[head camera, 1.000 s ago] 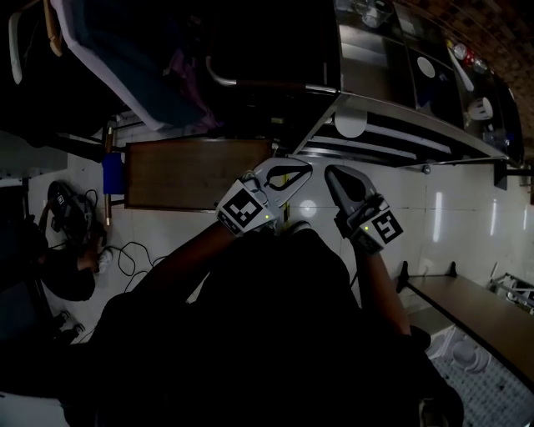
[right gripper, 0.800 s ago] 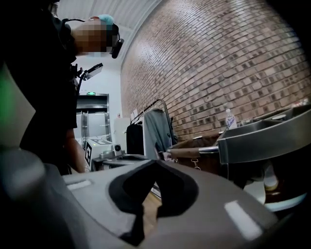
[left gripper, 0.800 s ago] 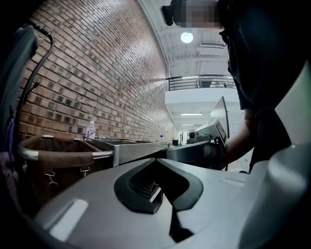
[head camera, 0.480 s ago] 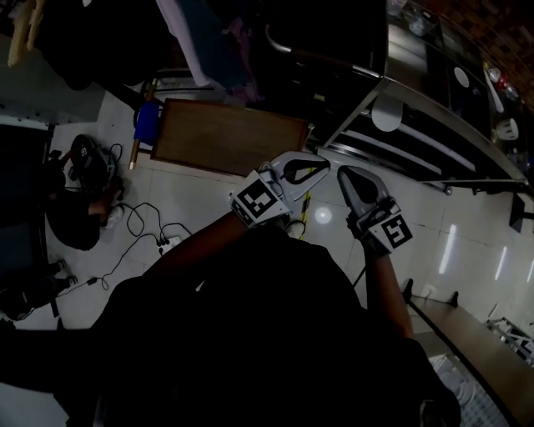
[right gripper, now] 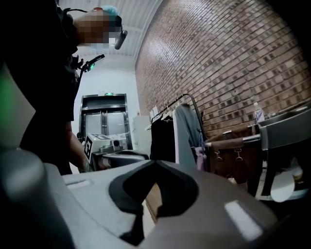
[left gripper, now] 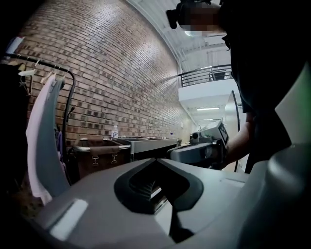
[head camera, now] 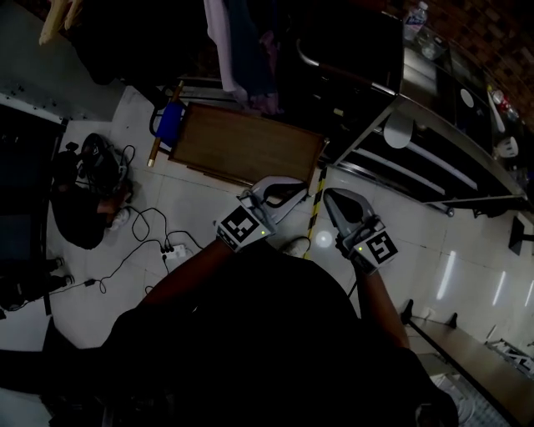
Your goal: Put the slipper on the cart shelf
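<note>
Carried sideways, left gripper [head camera: 299, 188] and right gripper [head camera: 332, 198] are both closed.

One wooden board [head camera: 246, 156] flat on the floor [head camera: 209, 213], taken as landmark. Just below it, two grippers: left gripper [head camera: 294, 192] and right gripper [head camera: 332, 200]. One blue object [head camera: 169, 123] at the board's left end. One steel cart [head camera: 434, 167] right of the board, carrying at least three pale round dishes [head camera: 398, 129]. One bottle [head camera: 417, 14] up beyond the cart. One yellow-and-black striped strip [head camera: 318, 193] off the board's lower right corner. One power strip [head camera: 173, 248] below-left of the board; cables [head camera: 138, 229] too tangled to count. One clothes rack [left gripper: 71, 92] above the board, with at least three garments [head camera: 242, 50].
</note>
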